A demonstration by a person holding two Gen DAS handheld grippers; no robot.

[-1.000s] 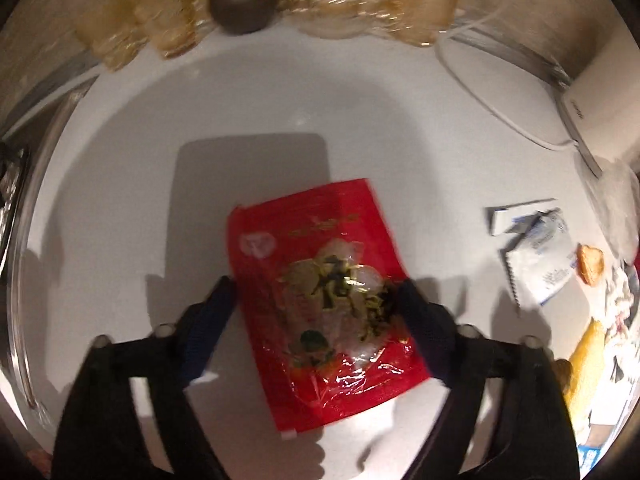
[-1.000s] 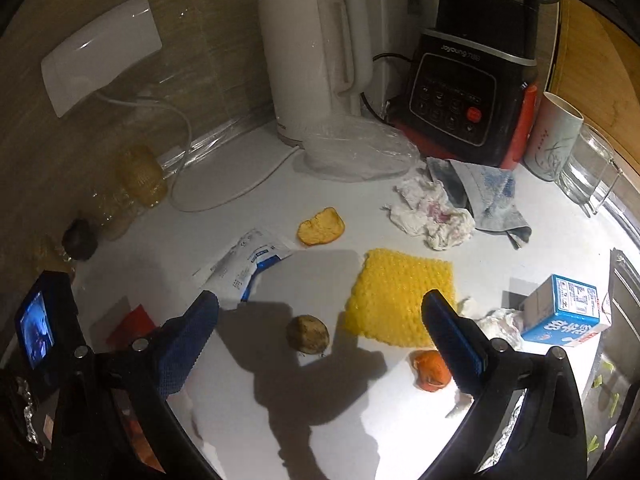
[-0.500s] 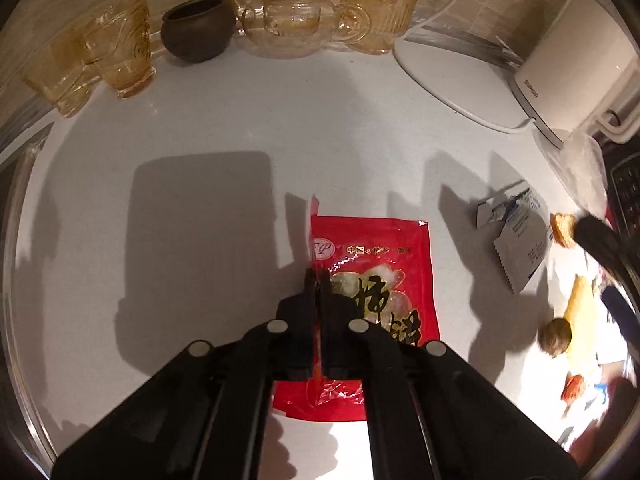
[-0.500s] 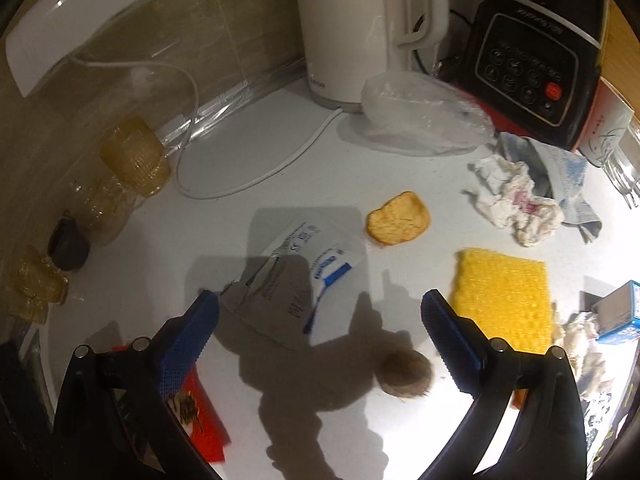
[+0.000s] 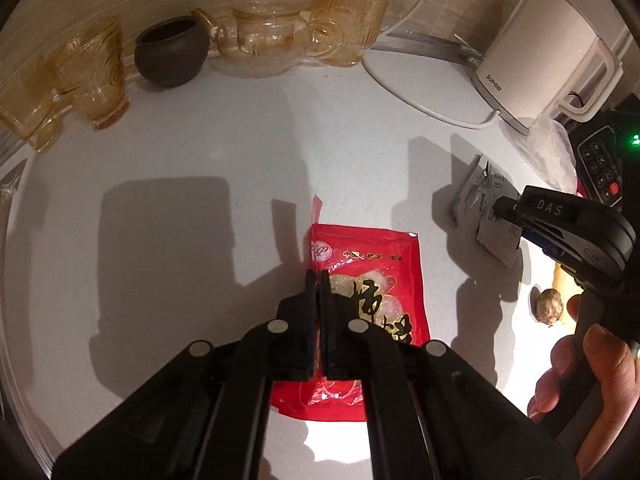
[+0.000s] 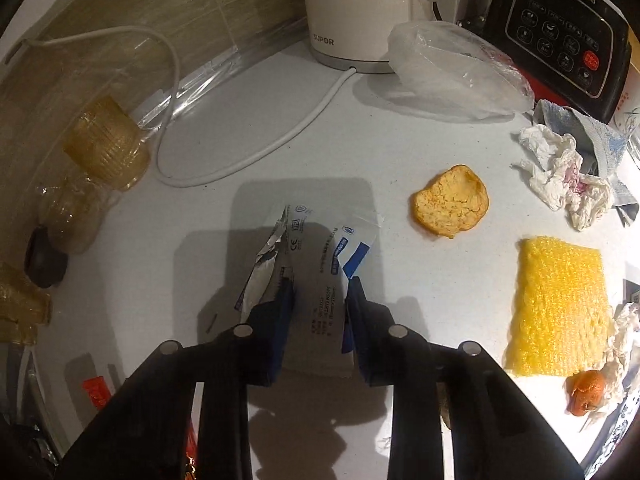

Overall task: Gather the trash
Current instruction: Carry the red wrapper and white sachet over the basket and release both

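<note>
My left gripper [image 5: 318,280] is shut on the left edge of a red snack packet [image 5: 376,276], which hangs over the white counter [image 5: 200,152]. My right gripper [image 6: 322,292] is half closed around a torn white and blue wrapper [image 6: 316,256] lying on the counter, with a finger on each side of it. The right gripper also shows at the right of the left wrist view [image 5: 520,220], over the same wrapper [image 5: 480,196]. More trash lies to the right: an orange peel piece [image 6: 452,204], crumpled tissue [image 6: 568,184], a yellow sponge sheet [image 6: 560,300].
Amber glass cups [image 5: 92,76], a dark bowl [image 5: 170,56] and a glass teapot [image 5: 268,44] line the back wall. A white kettle [image 6: 360,8] with its cord, a clear plastic bag [image 6: 452,68] and a black appliance [image 6: 560,28] stand behind. A small brown ball [image 5: 550,306] lies near.
My left gripper closed on the red packet and lifted it. My right gripper moved down and forward over the white wrapper and narrowed around it.
</note>
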